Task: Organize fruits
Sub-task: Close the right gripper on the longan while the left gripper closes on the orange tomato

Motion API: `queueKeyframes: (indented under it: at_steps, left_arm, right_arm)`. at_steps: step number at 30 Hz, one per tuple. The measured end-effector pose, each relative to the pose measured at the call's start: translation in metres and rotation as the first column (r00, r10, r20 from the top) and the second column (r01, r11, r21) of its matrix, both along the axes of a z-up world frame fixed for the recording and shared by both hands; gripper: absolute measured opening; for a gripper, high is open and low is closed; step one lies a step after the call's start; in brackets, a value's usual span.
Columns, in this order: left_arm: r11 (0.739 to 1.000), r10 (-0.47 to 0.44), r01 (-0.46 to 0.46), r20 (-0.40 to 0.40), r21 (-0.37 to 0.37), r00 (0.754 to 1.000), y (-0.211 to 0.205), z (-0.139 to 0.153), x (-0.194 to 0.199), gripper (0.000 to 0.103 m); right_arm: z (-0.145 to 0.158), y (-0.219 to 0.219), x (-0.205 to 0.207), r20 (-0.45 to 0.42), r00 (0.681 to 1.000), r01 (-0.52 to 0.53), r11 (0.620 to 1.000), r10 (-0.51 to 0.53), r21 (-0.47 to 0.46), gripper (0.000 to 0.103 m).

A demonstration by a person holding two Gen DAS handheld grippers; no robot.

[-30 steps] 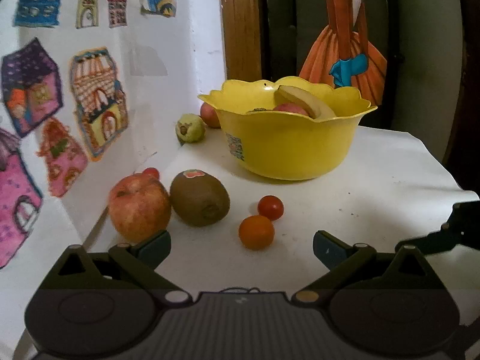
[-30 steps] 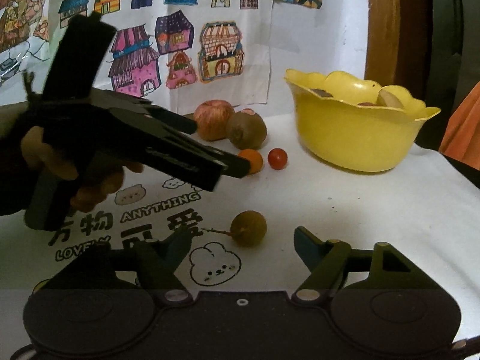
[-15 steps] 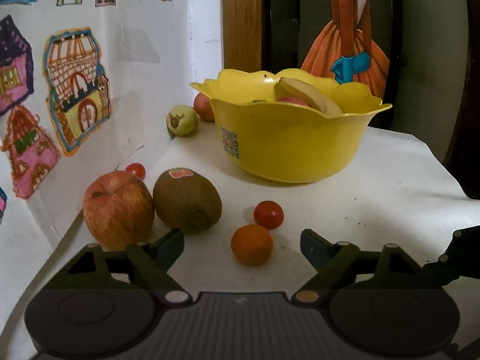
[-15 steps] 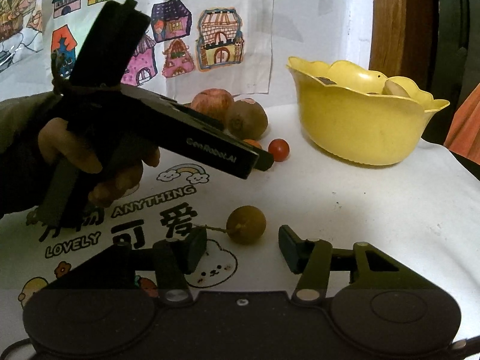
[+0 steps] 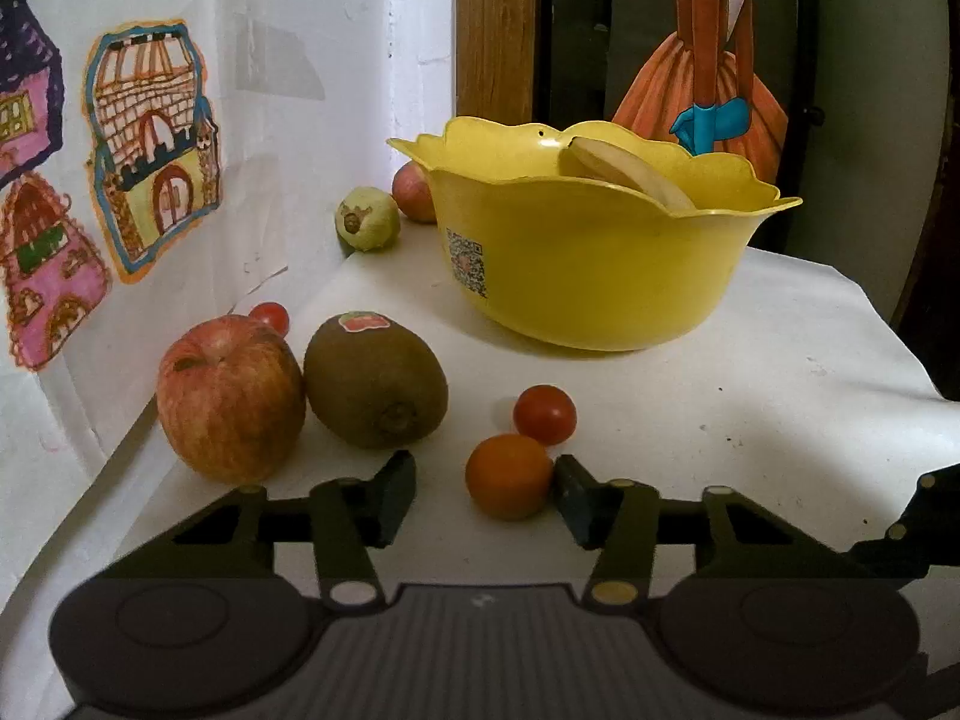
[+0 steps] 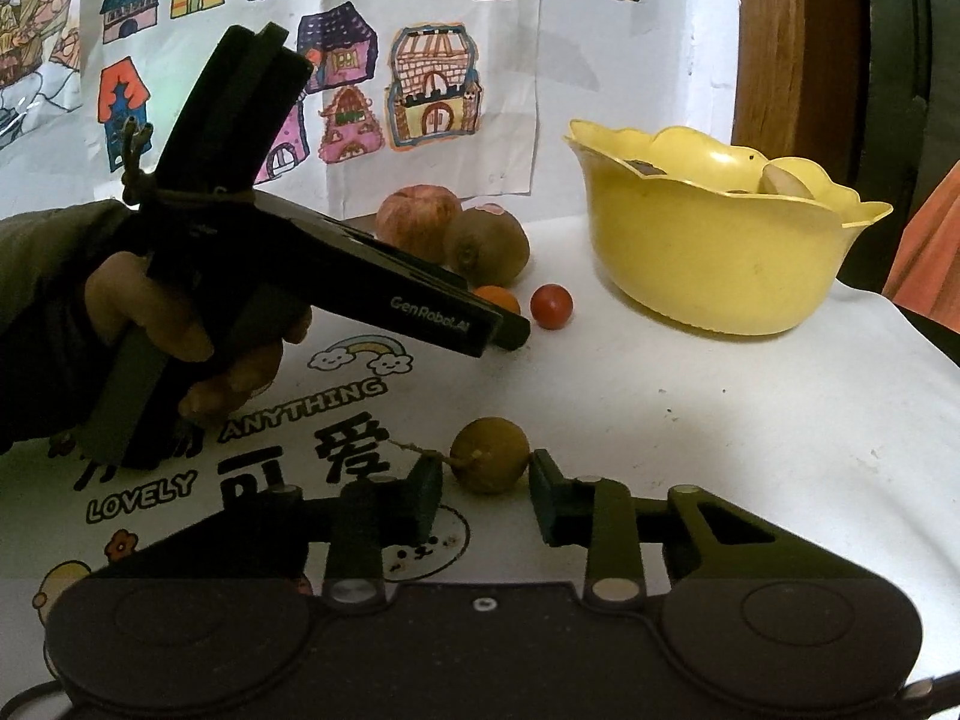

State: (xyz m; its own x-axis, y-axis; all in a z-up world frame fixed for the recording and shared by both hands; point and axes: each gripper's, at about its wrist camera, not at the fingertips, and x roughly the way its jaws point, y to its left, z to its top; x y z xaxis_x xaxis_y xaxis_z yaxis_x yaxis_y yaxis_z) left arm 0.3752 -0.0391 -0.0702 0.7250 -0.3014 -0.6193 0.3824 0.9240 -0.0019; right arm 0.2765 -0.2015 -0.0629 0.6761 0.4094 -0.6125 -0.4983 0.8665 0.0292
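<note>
Orange fruit (image 5: 509, 485) between left gripper (image 5: 485, 495) pads

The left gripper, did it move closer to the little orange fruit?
Yes. The left gripper went forward toward the yellow bowl; the small orange fruit now sits between its open fingers, beside the right finger.

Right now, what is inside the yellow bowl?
Above the yellow bowl rim, a pale banana end shows. The wall hides everything lower, so the other contents cannot be identified.
</note>
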Motion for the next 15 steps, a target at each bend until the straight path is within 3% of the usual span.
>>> queueKeyframes:
  at_steps: [5,15]
  left_arm:
    - [1.0,-0.017,0.017,0.007,0.007,1.0,-0.0031,0.0008,-0.0048,0.035]
    - [1.0,-0.016,0.015,0.014,0.022,1.0,-0.0082,0.0012,-0.0059,0.033]
  right_arm:
    - [-0.0001,-0.0003,-0.0002,0.0,1.0,-0.001,1.0,0.001,-0.001,0.031]
    - [-0.0002,0.0015,0.0022,-0.001,1.0,-0.009,1.0,0.009,0.004,0.037]
